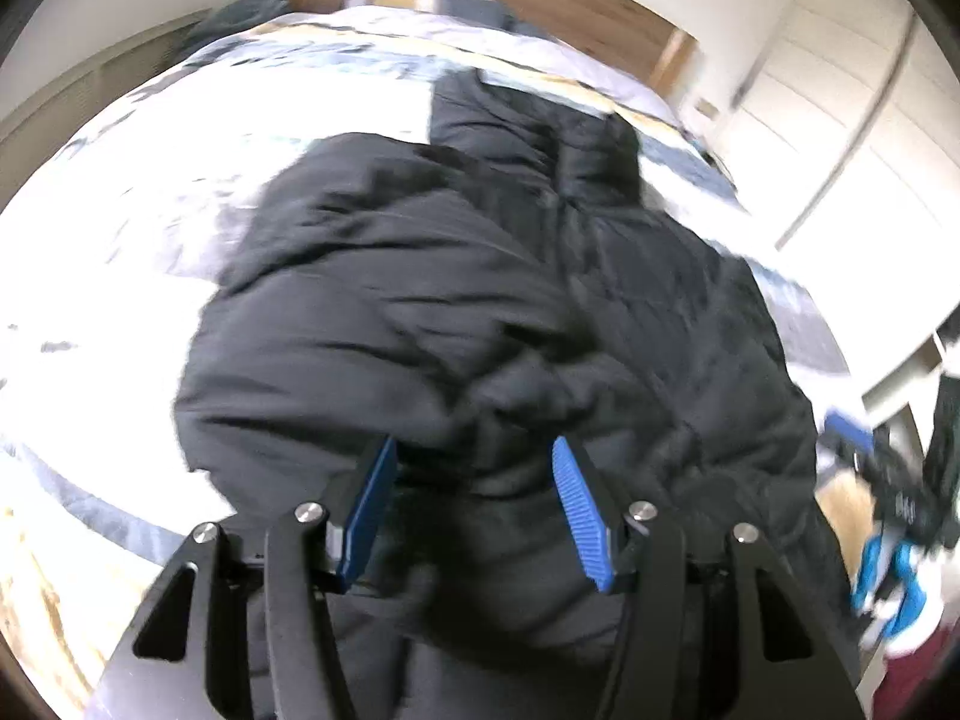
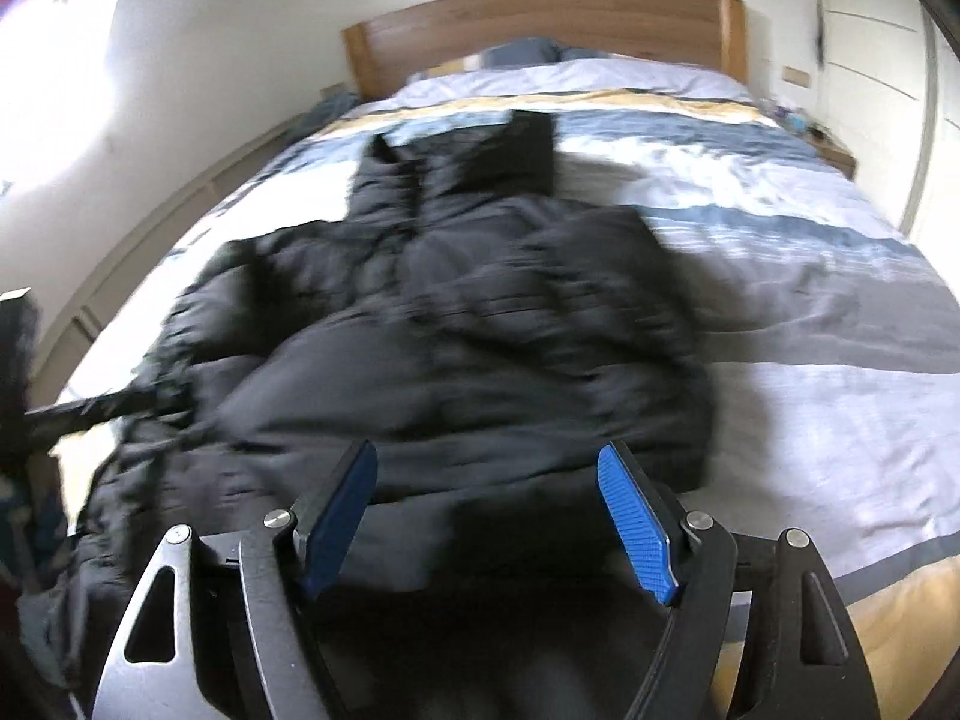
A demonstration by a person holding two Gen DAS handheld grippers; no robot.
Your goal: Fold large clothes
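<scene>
A bulky black quilted puffer jacket (image 2: 456, 312) lies spread along the bed (image 2: 810, 360) with its striped blue, white and yellow duvet, its hood toward the wooden headboard (image 2: 540, 18) at twelve o'clock, while the left gripper (image 1: 474, 450) and right gripper (image 2: 487, 459) hover above its near hem, jaws apart and empty.

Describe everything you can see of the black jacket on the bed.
The black puffer jacket is a large, quilted, padded garment with a dull, slightly shiny shell. It lies spread lengthwise on the striped bedspread, hem towards the foot of the bed, one narrow part reaching towards the headboard. Its surface is rumpled and puffy, not yet folded flat. One edge spills over the bed's left side in the right wrist view. Motion blur hides the stitching and any fastenings. Both grippers hover over its near end without pinching it.
</scene>
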